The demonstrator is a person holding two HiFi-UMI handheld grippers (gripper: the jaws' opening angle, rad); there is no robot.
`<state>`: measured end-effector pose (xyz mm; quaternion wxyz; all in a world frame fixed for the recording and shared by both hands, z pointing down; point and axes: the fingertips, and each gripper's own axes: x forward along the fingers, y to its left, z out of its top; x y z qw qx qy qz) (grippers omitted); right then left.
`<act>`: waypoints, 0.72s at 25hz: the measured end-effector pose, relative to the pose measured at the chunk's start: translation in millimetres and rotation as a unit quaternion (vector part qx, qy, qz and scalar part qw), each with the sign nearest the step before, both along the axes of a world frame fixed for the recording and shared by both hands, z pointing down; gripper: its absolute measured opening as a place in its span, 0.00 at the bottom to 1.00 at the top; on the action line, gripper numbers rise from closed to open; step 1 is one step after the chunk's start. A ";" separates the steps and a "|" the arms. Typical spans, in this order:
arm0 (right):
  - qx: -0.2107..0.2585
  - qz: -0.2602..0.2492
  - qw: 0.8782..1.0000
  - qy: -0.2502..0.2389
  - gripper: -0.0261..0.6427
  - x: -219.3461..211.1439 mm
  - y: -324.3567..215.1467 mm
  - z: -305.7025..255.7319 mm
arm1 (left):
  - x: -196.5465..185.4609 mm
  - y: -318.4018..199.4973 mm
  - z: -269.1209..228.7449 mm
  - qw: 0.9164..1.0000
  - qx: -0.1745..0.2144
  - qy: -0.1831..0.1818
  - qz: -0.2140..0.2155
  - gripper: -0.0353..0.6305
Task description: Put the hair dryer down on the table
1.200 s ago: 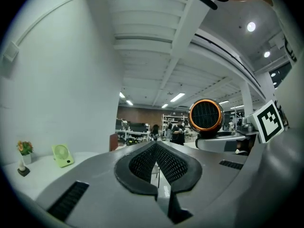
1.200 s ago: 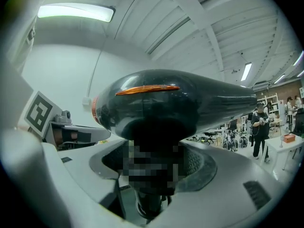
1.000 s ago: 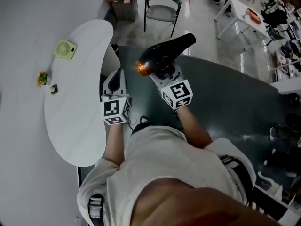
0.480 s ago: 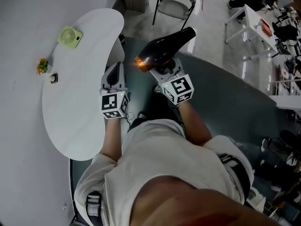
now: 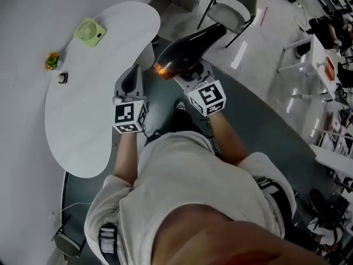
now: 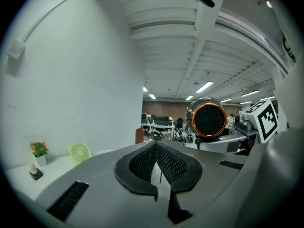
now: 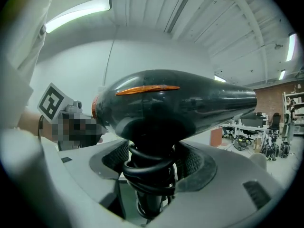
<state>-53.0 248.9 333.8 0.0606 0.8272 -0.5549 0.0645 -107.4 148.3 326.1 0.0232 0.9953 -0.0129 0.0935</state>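
Observation:
A black hair dryer [image 5: 185, 53] with an orange ring at its rear is held in the air over the dark floor, just right of the white table [image 5: 83, 126]. My right gripper [image 5: 190, 76] is shut on its handle, with the coiled black cord wrapped round the handle [image 7: 151, 172] between the jaws. The dryer body [image 7: 175, 103] lies level across the right gripper view. My left gripper [image 5: 130, 80] is shut and empty, hanging over the table's right edge. In the left gripper view the dryer's orange-ringed rear grille [image 6: 209, 119] shows to the right, beside the right gripper's marker cube [image 6: 262, 119].
On the table's far end stand a small green fan [image 5: 89, 32], a little flower pot [image 5: 51, 61] and a small dark item [image 5: 62, 78]. A grey chair [image 5: 234, 4] stands beyond the dryer. White desks [image 5: 322, 59] sit at the far right. My torso fills the lower head view.
The head view has shifted so table, grippers and dryer sit higher and further right. Both grippers keep their hold and spacing; the dryer stays held aloft.

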 end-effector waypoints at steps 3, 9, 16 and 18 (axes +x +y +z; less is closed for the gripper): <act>-0.010 -0.040 0.999 0.003 0.47 21.6 -11.8 0.3 | 15.8 -10.7 1.1 0.999 -0.002 -0.007 -0.033 0.08; -0.034 -0.123 0.992 0.013 0.47 48.3 -41.6 16.4 | 32.9 -28.0 25.7 0.995 -0.018 -0.024 -0.092 0.08; -0.056 -0.215 0.975 0.013 0.47 60.1 -67.7 32.4 | 31.2 -46.9 41.1 0.984 -0.021 -0.043 -0.172 0.08; -0.067 -0.238 0.969 0.020 0.47 61.6 -78.2 38.6 | 28.0 -54.8 46.5 0.980 -0.021 -0.050 -0.189 0.08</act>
